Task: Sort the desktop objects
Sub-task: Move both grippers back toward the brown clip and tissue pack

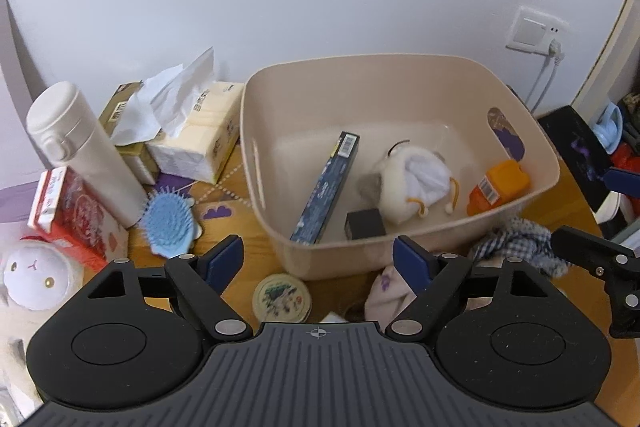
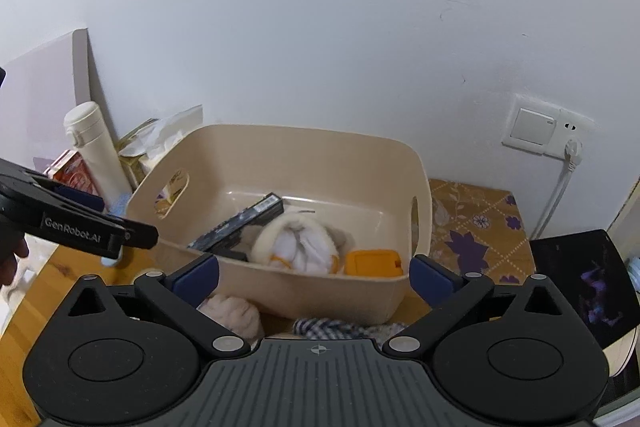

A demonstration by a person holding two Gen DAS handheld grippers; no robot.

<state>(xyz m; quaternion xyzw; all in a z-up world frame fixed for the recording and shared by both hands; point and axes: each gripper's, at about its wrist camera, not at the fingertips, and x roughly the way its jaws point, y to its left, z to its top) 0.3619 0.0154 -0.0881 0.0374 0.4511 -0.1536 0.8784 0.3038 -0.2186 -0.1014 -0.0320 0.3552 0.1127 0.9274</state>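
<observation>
A beige plastic bin [image 1: 400, 67] [image 2: 304, 137] stands on the wooden table against the wall. Inside lie a long dark blue box [image 1: 326, 189] [image 2: 236, 223], a white plush pouch [image 1: 408, 179] [image 2: 298, 243], an orange case [image 1: 500, 187] [image 2: 372, 263] and a small black block [image 1: 366, 223]. My left gripper [image 1: 318, 255] hangs open above the bin's near rim, nothing between its pads. My right gripper [image 2: 314, 275] is open too, in front of the bin's near wall. A round tin [image 1: 282, 297], a pink cloth [image 1: 388, 295] [image 2: 234, 315] and a checked cloth [image 1: 520, 243] [image 2: 332, 327] lie before the bin.
Left of the bin stand a white flask [image 1: 80, 151] [image 2: 98, 155], tissue packs [image 1: 196, 139], a red box [image 1: 72, 215], a blue hairbrush [image 1: 170, 223] and a white plush toy [image 1: 34, 275]. A dark tablet [image 2: 588, 283] lies at the right. A wall socket [image 2: 540, 127] with a cable is behind.
</observation>
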